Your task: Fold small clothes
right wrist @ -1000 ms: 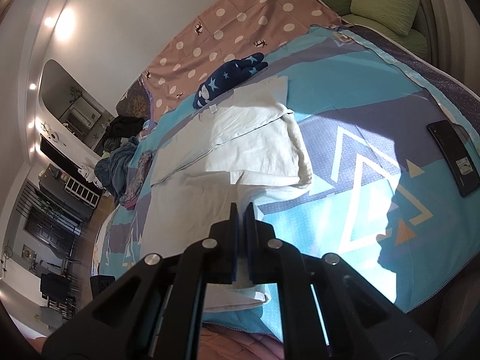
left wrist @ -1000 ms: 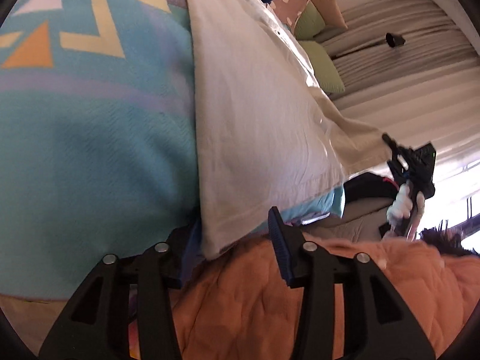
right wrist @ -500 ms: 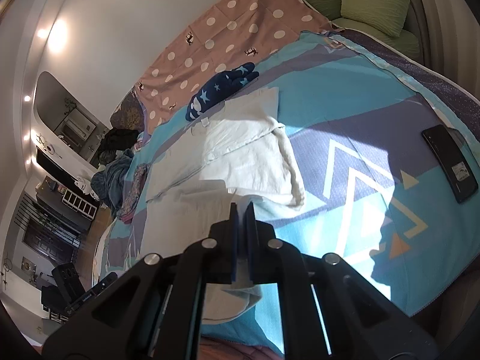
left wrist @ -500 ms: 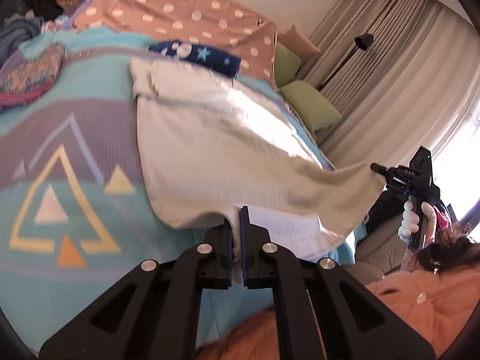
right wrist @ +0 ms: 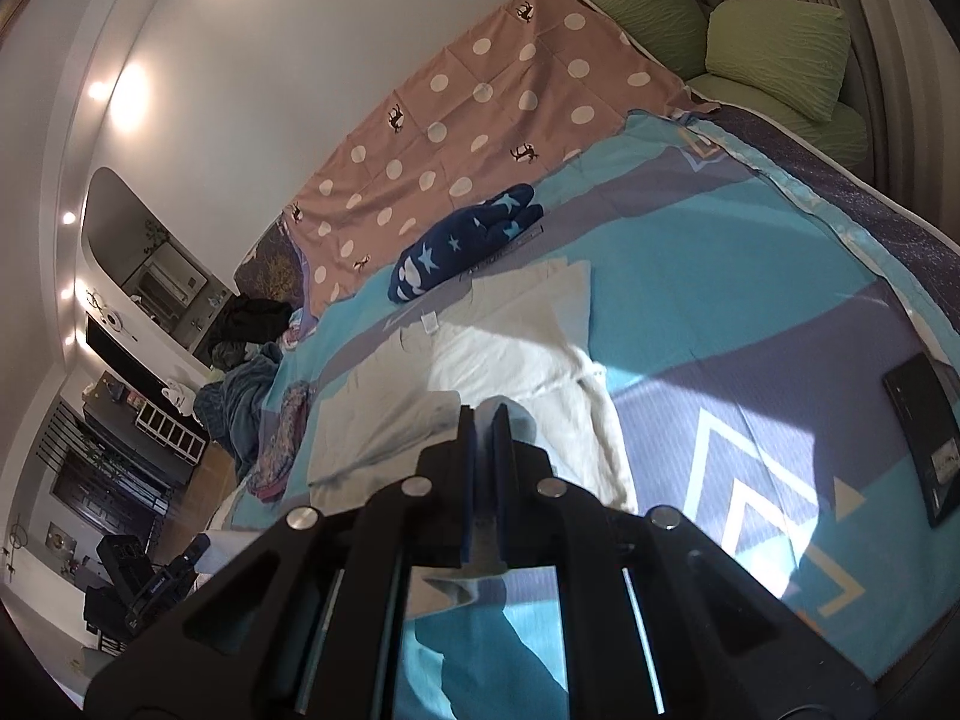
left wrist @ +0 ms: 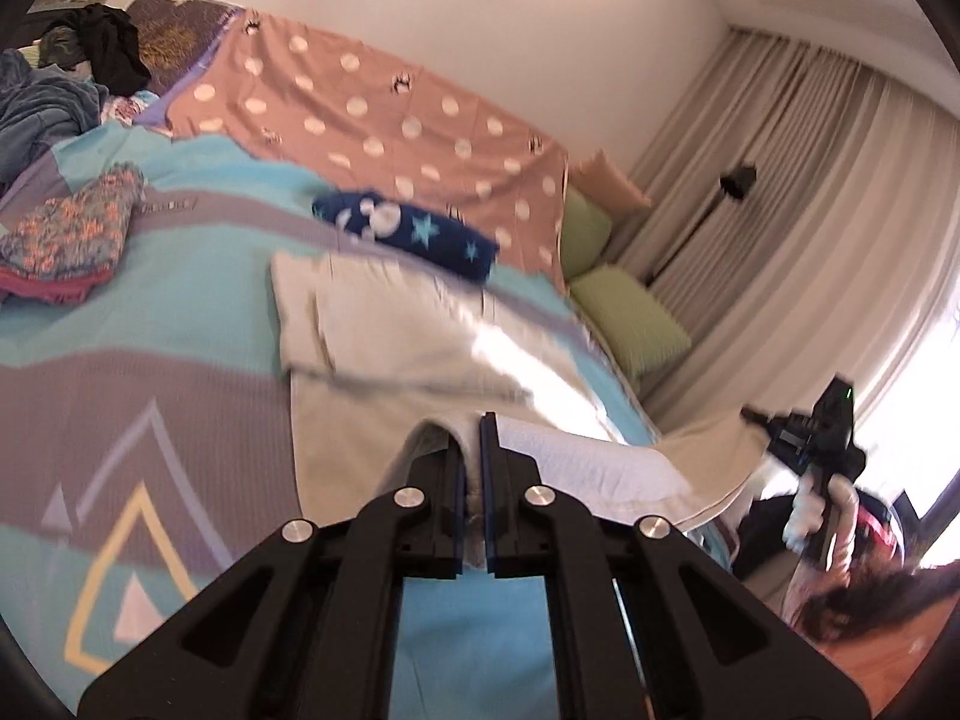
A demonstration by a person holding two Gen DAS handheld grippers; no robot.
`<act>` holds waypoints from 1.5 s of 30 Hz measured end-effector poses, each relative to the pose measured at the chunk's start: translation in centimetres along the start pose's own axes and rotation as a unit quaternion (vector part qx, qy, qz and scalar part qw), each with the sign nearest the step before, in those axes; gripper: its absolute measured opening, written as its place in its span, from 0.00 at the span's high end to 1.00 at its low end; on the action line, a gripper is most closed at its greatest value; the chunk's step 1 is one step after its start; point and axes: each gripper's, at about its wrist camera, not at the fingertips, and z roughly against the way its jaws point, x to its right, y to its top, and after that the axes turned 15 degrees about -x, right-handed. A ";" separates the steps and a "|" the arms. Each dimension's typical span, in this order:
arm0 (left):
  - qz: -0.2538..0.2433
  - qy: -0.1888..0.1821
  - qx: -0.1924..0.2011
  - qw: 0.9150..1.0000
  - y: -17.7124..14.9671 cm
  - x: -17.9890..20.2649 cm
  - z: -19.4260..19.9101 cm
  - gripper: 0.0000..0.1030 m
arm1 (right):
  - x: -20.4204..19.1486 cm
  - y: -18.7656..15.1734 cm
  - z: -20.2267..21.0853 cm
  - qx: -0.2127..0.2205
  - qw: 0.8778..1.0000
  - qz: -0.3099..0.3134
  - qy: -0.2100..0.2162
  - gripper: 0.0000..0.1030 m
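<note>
I see left gripper [left wrist: 472, 420] pinched on cloth [left wrist: 384, 330] hem | right gripper [right wrist: 483, 414] pinched on its other corner | cloth's near edge lifted, rest lying on bed [left wrist: 180, 276], star garment [left wrist: 414, 228] beyond

Bright daylight comes in through the window [left wrist: 918, 360] and washes it out white. A sunny patch glares on the white cloth [left wrist: 420, 324], and a dark shadow crosses the bed cover [right wrist: 750, 372]. Round lamps [right wrist: 129, 97] glow on the wall. The left wrist picture is blurry all over. Both pictures bend at the edges, with black corners.
</note>
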 end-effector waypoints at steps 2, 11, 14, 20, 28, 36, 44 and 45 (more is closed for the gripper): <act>0.004 0.000 0.007 1.000 1.5 -0.4 -0.4 0.96 | 0.0 0.9 -0.7 -0.001 1.000 -0.001 0.003 0.94; 0.012 0.006 0.001 1.000 7.4 -2.3 -3.4 0.96 | -0.1 5.7 -4.5 -0.001 1.000 0.001 -0.012 0.94; 0.016 0.006 -0.004 1.000 9.6 -2.9 -4.9 0.96 | 0.3 7.5 -6.2 -0.007 1.000 -0.005 -0.014 0.94; 0.020 0.014 -0.021 0.999 12.8 -4.1 -8.6 0.96 | 0.6 11.1 -10.6 -0.022 0.999 0.000 -0.032 0.94; 0.073 0.051 -0.063 0.994 16.9 -9.2 -16.1 0.96 | 3.6 17.1 -19.5 -0.068 0.995 -0.030 -0.066 0.89; 0.137 0.041 -0.100 0.985 15.6 -14.3 -20.1 0.93 | 7.0 17.0 -23.2 -0.125 0.989 -0.061 -0.052 0.83; 0.121 -0.012 -0.119 0.985 14.4 -12.7 -19.2 0.69 | 6.7 14.9 -21.2 -0.157 0.985 -0.060 -0.027 0.68; 0.114 -0.009 -0.125 0.986 14.3 -12.3 -19.4 0.69 | 6.4 14.6 -21.2 -0.161 0.985 -0.056 -0.030 0.68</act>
